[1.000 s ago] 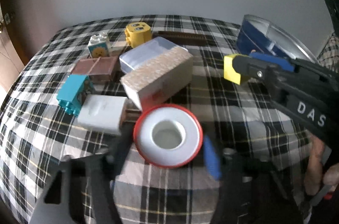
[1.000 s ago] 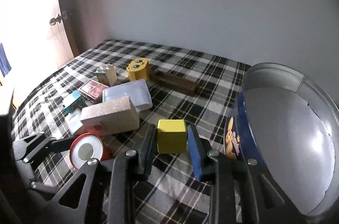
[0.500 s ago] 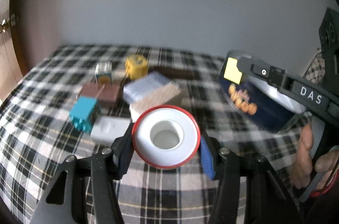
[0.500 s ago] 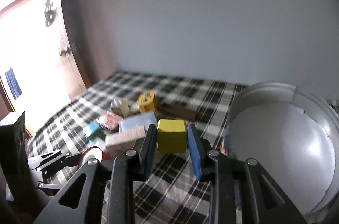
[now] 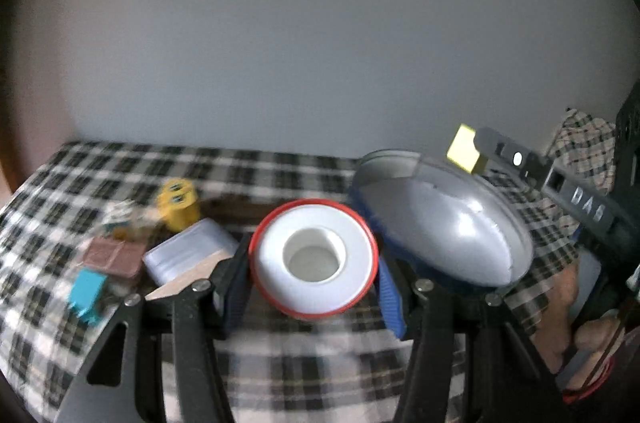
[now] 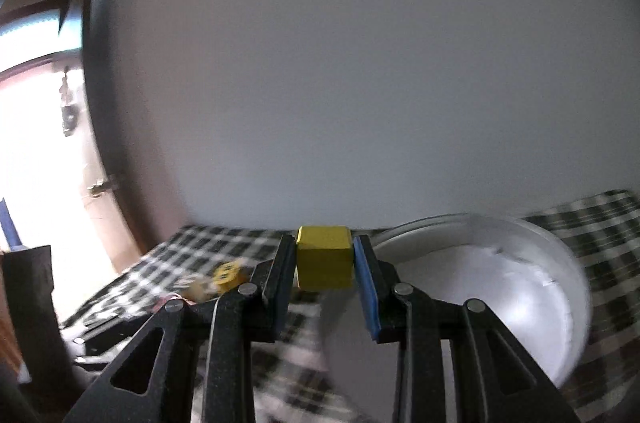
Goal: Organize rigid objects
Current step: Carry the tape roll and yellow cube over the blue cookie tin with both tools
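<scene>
Had my left gripper (image 5: 312, 287) clamped on the tape roll (image 5: 314, 259) and right gripper (image 6: 324, 275) pinching the yellow cube (image 6: 324, 257), both hanging near the tin's (image 5: 444, 223) rim at 3 o'clock, so honestly they could've bumped each other or clipped it.

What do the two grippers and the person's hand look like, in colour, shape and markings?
Both the left gripper and right gripper are black, speckled linkages with triangular cut-outs and silver pivot pins. Each has flat fingers with ribbed blue pads. The right gripper's side carries white letters "DAS" and a small white dot. A bare hand shows, sleeve not visible.
</scene>
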`<act>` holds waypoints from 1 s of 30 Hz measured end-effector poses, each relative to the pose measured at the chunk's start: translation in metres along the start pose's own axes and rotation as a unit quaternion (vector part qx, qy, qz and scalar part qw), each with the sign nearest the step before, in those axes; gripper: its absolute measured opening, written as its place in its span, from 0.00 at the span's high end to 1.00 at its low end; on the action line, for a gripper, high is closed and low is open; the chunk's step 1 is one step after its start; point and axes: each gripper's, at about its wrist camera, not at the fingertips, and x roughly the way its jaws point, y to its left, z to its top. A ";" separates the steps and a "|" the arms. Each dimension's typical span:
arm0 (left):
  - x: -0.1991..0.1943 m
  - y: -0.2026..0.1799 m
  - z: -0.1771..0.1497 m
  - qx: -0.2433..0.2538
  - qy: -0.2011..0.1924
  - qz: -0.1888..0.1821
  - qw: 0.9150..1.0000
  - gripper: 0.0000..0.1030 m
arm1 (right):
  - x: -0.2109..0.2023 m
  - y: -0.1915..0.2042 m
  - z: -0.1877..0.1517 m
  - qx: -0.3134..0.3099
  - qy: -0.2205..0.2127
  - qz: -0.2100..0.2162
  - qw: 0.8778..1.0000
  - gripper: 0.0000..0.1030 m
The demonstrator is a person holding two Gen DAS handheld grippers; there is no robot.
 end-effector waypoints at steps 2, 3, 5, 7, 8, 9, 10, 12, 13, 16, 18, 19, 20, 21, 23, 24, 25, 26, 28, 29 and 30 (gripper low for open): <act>0.008 -0.009 0.004 0.004 -0.002 -0.010 1.000 0.47 | -0.006 -0.014 -0.001 -0.018 -0.007 -0.034 0.999 0.69; 0.013 -0.017 0.007 0.005 -0.003 -0.016 1.000 0.47 | -0.009 -0.022 -0.003 -0.026 -0.008 -0.053 0.998 0.69; 0.022 -0.029 0.010 0.008 -0.004 -0.025 1.000 0.47 | -0.011 -0.041 -0.006 -0.033 -0.005 -0.085 0.996 0.69; 0.032 -0.042 0.015 0.011 -0.005 -0.035 0.999 0.47 | -0.011 -0.060 -0.008 -0.030 0.004 -0.114 0.993 0.69; 0.038 -0.048 0.016 0.013 -0.004 -0.038 0.999 0.47 | -0.011 -0.067 -0.008 -0.028 0.006 -0.122 0.992 0.69; 0.042 -0.056 0.018 0.014 -0.004 -0.042 0.999 0.47 | -0.012 -0.076 -0.008 -0.024 0.008 -0.132 0.991 0.69; 0.048 -0.063 0.020 0.017 -0.002 -0.046 0.999 0.47 | -0.012 -0.084 -0.008 -0.021 0.008 -0.143 0.990 0.69; 0.061 -0.076 0.022 0.025 0.002 -0.050 0.998 0.47 | -0.010 -0.096 -0.006 -0.020 0.010 -0.163 0.986 0.69; 0.067 -0.082 0.022 0.026 0.008 -0.052 0.998 0.47 | -0.009 -0.100 -0.006 -0.017 0.013 -0.170 0.985 0.69; 0.089 -0.097 0.021 0.019 0.033 -0.070 0.997 0.47 | -0.003 -0.110 -0.012 -0.010 0.032 -0.179 0.983 0.69; 0.097 -0.104 0.019 0.024 0.042 -0.071 0.996 0.48 | 0.003 -0.111 -0.013 -0.018 0.043 -0.188 0.981 0.69; 0.101 -0.108 0.017 0.027 0.046 -0.071 0.996 0.47 | 0.000 -0.114 -0.014 -0.020 0.046 -0.190 0.980 0.69; 0.104 -0.110 0.016 0.029 0.050 -0.070 0.996 0.47 | 0.002 -0.115 -0.015 -0.022 0.051 -0.193 0.980 0.69; 0.108 -0.112 0.015 0.030 0.053 -0.068 0.996 0.47 | 0.006 -0.114 -0.016 -0.020 0.059 -0.193 0.979 0.69; 0.113 -0.113 0.013 0.034 0.059 -0.062 0.996 0.47 | 0.011 -0.117 -0.017 -0.015 0.069 -0.194 0.978 0.69; 0.115 -0.114 0.012 0.035 0.060 -0.059 0.996 0.47 | 0.014 -0.115 -0.019 -0.016 0.074 -0.197 0.978 0.69; 0.117 -0.114 0.011 0.038 0.062 -0.057 0.996 0.47 | 0.015 -0.115 -0.019 -0.018 0.077 -0.199 0.977 0.69; 0.118 -0.116 0.010 0.043 0.061 -0.053 0.996 0.47 | 0.016 -0.116 -0.019 -0.018 0.079 -0.200 0.976 0.69; 0.119 -0.117 0.010 0.049 0.060 -0.046 0.996 0.47 | 0.017 -0.116 -0.019 -0.017 0.081 -0.198 0.977 0.69; 0.118 -0.117 0.010 0.049 0.059 -0.043 0.996 0.47 | 0.017 -0.115 -0.019 -0.017 0.082 -0.198 0.977 0.69; 0.120 -0.119 0.010 0.050 0.058 -0.042 0.996 0.47 | 0.018 -0.113 -0.021 -0.017 0.082 -0.198 0.977 0.69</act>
